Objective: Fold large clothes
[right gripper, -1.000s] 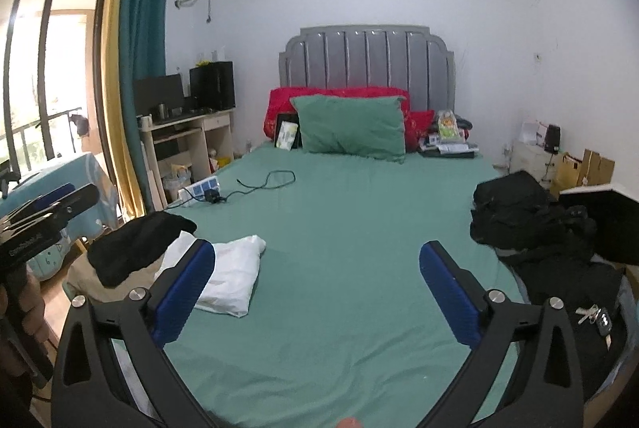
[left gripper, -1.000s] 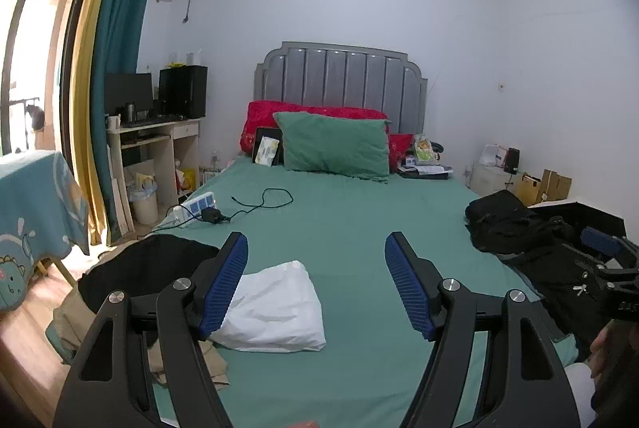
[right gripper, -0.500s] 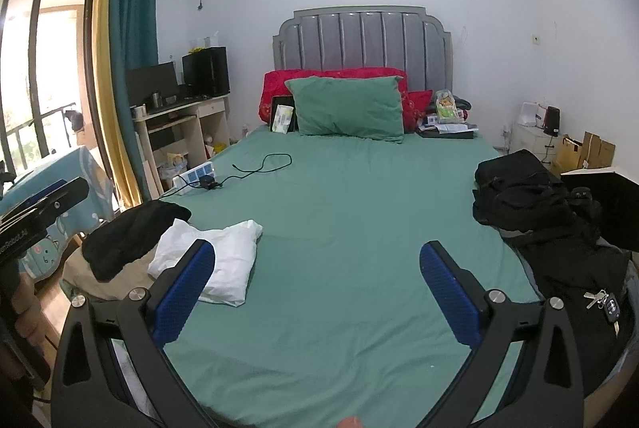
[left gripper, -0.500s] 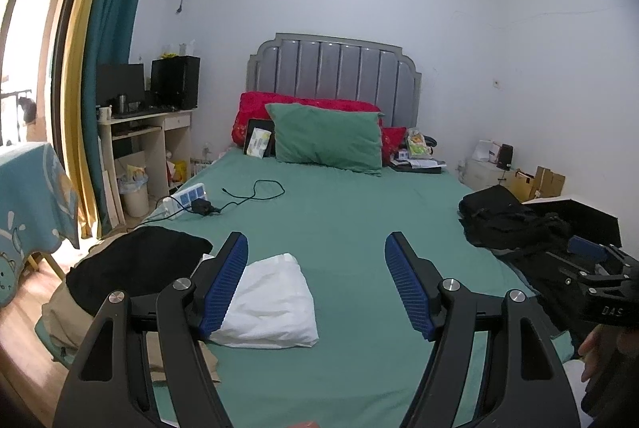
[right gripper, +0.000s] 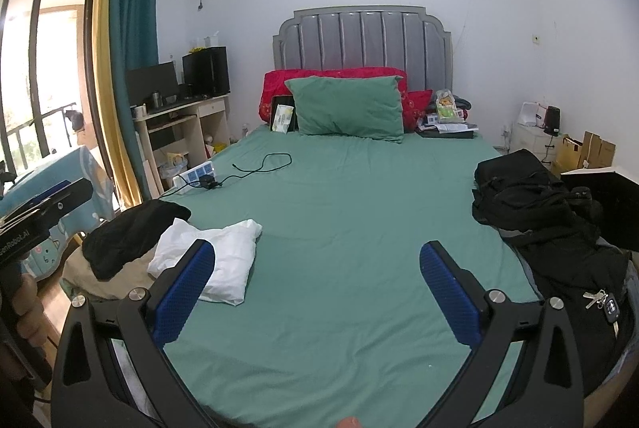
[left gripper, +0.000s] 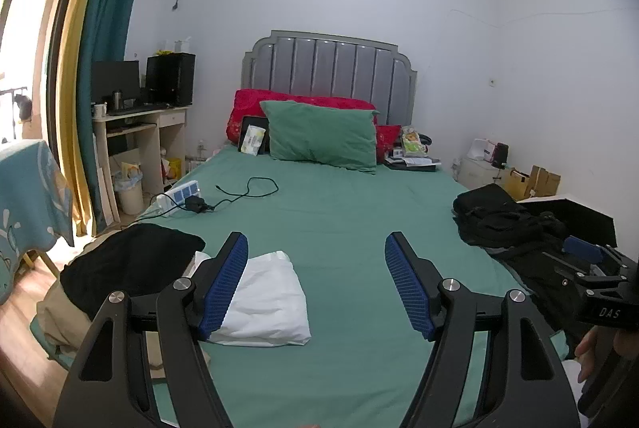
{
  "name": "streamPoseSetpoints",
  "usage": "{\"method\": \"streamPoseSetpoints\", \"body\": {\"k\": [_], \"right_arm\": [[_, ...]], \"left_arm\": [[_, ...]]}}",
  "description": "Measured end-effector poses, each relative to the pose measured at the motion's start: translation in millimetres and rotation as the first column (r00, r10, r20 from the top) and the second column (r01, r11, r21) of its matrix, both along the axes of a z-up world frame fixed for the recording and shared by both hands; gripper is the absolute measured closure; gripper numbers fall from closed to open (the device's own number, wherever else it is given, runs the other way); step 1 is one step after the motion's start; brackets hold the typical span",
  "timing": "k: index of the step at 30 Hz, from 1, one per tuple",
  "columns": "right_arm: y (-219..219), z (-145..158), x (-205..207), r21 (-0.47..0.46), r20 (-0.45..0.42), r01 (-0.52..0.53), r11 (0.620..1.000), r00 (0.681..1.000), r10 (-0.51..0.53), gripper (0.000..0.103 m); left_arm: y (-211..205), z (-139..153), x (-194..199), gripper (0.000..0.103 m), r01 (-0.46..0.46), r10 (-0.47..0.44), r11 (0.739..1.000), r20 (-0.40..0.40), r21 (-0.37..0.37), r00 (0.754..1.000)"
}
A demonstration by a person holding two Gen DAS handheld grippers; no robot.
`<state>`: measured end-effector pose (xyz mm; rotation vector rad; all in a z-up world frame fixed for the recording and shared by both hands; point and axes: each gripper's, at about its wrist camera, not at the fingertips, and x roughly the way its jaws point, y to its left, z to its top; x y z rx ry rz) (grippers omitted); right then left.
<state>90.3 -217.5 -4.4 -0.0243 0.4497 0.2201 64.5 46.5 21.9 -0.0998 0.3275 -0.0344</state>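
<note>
A folded white garment (left gripper: pixel 267 300) (right gripper: pixel 223 260) lies on the near left of the green bed (left gripper: pixel 339 228) (right gripper: pixel 351 220). Beside it, at the bed's left edge, a black garment (left gripper: pixel 127 264) (right gripper: pixel 127 236) lies on a beige one (left gripper: pixel 64 312). A heap of black clothes (left gripper: pixel 515 232) (right gripper: pixel 539 212) lies on the bed's right side. My left gripper (left gripper: pixel 315 288) is open and empty above the near end of the bed, next to the white garment. My right gripper (right gripper: pixel 319 292) is open and empty above the near middle of the bed.
A power strip (left gripper: pixel 177 194) with a charger and black cable (left gripper: pixel 247 190) lies on the bed's left. Green and red pillows (left gripper: pixel 323 136) and clutter (left gripper: pixel 411 152) are at the headboard. Keys (right gripper: pixel 603 302) lie on the black clothes. A desk (left gripper: pixel 135 132) stands left.
Both views have tilted slightly downward and both grippers have shifted a little; the bed shows more fully. Both stay open and empty. The clothes have not moved.
</note>
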Motion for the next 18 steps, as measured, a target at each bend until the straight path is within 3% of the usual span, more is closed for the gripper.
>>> {"method": "streamPoseSetpoints", "body": {"k": [18], "right_arm": [[0.5, 2.4, 0.4, -0.001, 0.001, 0.005, 1.0, 1.0, -0.005, 0.002]], "left_arm": [[0.5, -0.4, 1.3, 0.029, 0.002, -0.002, 1.0, 0.003, 0.0, 1.0]]}}
